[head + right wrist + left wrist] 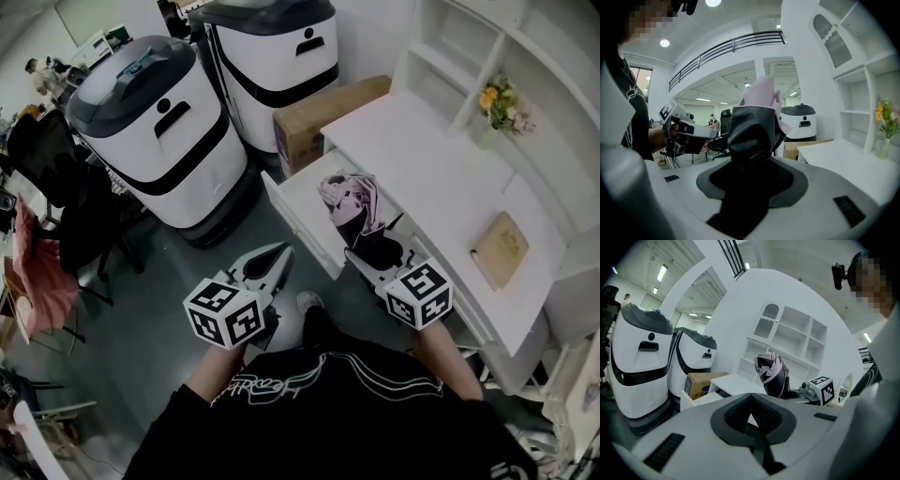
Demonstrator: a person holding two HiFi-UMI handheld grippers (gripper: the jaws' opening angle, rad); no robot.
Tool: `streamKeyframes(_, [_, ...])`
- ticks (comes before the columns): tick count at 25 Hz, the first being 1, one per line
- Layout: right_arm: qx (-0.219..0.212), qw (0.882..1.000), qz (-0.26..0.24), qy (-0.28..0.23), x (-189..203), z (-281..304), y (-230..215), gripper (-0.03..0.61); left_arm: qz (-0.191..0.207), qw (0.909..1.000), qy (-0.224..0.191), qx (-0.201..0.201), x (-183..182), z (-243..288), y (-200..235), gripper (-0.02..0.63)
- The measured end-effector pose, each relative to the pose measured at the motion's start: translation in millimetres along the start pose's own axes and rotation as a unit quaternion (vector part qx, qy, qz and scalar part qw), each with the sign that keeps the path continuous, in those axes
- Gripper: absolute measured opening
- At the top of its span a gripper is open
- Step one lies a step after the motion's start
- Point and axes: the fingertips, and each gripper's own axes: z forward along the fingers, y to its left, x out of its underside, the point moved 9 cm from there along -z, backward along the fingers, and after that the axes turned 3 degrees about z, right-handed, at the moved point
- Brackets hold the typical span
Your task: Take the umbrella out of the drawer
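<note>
"One umbrella (352, 211), folded, pink cloth over black. Where is it?"

"Over the open drawer (291, 220), along the side nearest the person's right hand, its black end toward the drawer's front edge. From the left gripper view it stands nearly upright and higher than the desk (422, 159), so I judge it lifted out rather than lying on the drawer's floor. Its lowest tip is hidden, so I can't tell whether it is fully clear."

"What has it?"

"The right gripper (375, 255). Its jaws stand wide apart, yet they are clamped on the black bundle, which fills the gap between them. I'd say the spread is wide only because the folded cloth is so thick."

"Why take it at that end?"

"Probably because that end lay closest to the drawer's front edge. It is also the firmer part, while the pink folds above are loose and would slip."

"And the other hand?"

"The left gripper (277, 255) hangs off the drawer's front corner, apart from the drawer and the umbrella. Its tips are together with nothing between them. It seems kept back so the lift has room."

"Anything in the way?"

"A cardboard box (319, 112) sits at the desk's far corner, with two white machines (159, 131) beyond it. Both are well apart from the umbrella."
</note>
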Motion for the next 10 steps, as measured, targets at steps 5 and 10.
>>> streamKeyframes(5, [0.001,1.0,0.004,0.003,2.5,2.1,-3.1,0.207,-0.001,1.0,0.004,0.005,1.7,5.7,1.7,0.02])
streamKeyframes(10, [-0.001,1.0,0.006,0.003,3.8,6.6,-6.3,0.207,-0.004,1.0,0.005,0.007,3.1,12.9,7.3,0.02])
